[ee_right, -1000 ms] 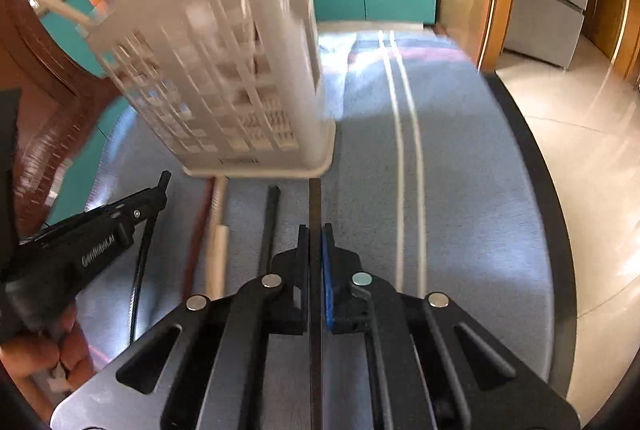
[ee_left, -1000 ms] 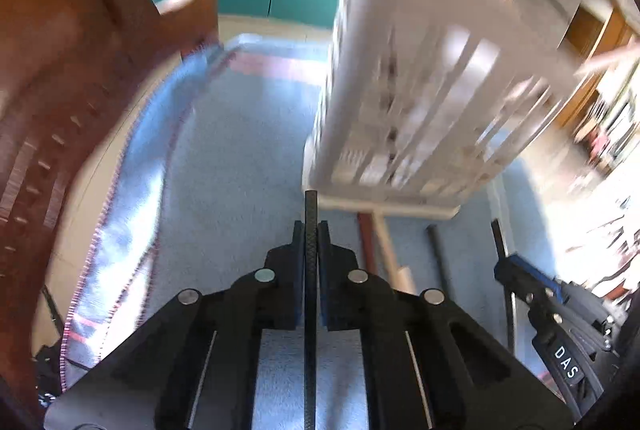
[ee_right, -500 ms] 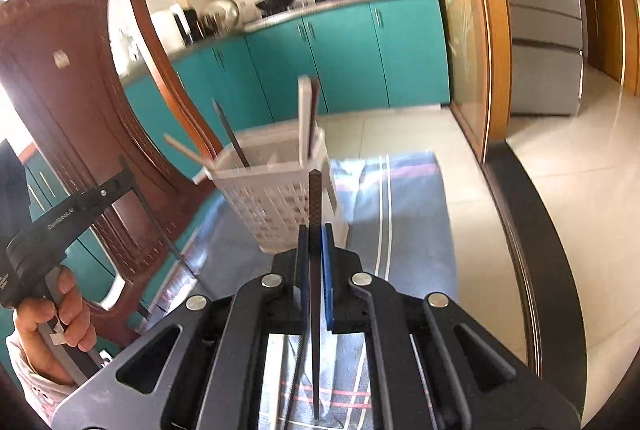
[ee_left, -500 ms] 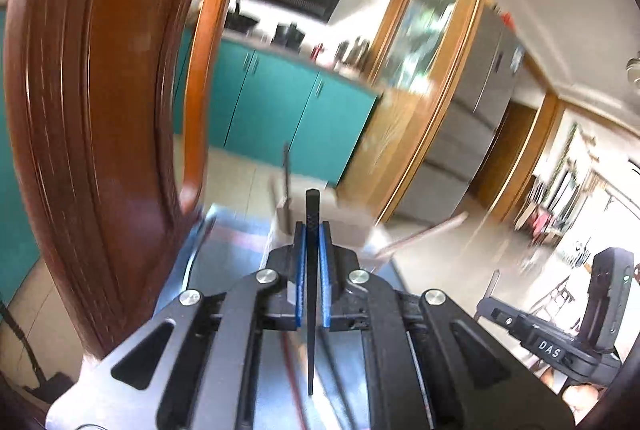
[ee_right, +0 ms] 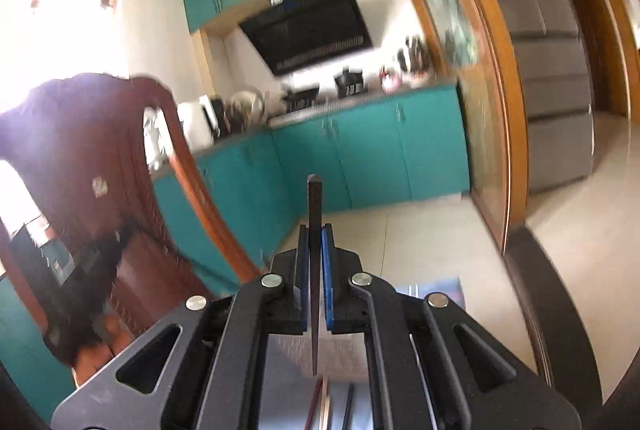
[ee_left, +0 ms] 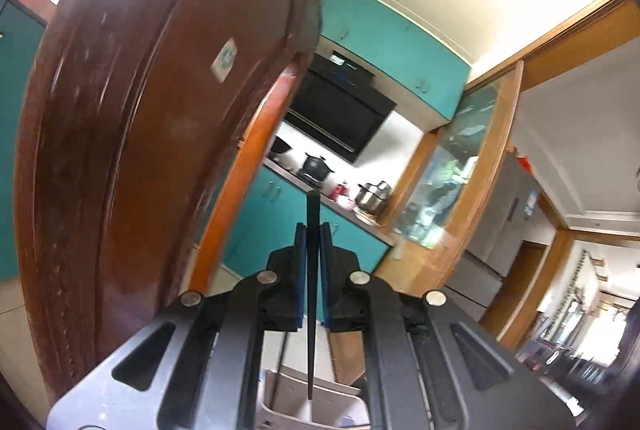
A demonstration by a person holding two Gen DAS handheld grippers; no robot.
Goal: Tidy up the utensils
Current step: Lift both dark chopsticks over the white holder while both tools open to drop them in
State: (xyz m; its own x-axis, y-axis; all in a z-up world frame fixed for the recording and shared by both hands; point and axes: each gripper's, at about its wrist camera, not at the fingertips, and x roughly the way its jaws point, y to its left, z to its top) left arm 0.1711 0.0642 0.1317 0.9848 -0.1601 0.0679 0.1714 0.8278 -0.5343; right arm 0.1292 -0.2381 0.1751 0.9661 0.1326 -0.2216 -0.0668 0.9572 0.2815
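Observation:
My left gripper point(ee_left: 313, 230) is shut on a thin black chopstick point(ee_left: 312, 206), which stands upright between the blue pads and pokes out above them. It points level, toward the kitchen. Far below it, between the gripper's arms, lies the open top of the white slotted basket point(ee_left: 340, 392) with a few sticks in it. My right gripper point(ee_right: 315, 230) is shut on a second black chopstick point(ee_right: 314, 198), held the same way. Under this one I see the basket's lattice wall point(ee_right: 348, 350). Beyond that, loose chopsticks point(ee_right: 323, 402) lie on the blue cloth point(ee_right: 436, 290).
A dark wooden chair back point(ee_left: 160, 150) rises close on the left of the left gripper. In the right wrist view the same chair point(ee_right: 100, 158) stands left, with a blurred hand point(ee_right: 94, 354) below it. The table's dark edge point(ee_right: 552, 310) runs on the right. Teal cabinets stand behind.
Both grippers have risen from the cloth and tipped up toward level, each keeping its black chopstick. The basket has dropped from the middle of both views to the bottom.

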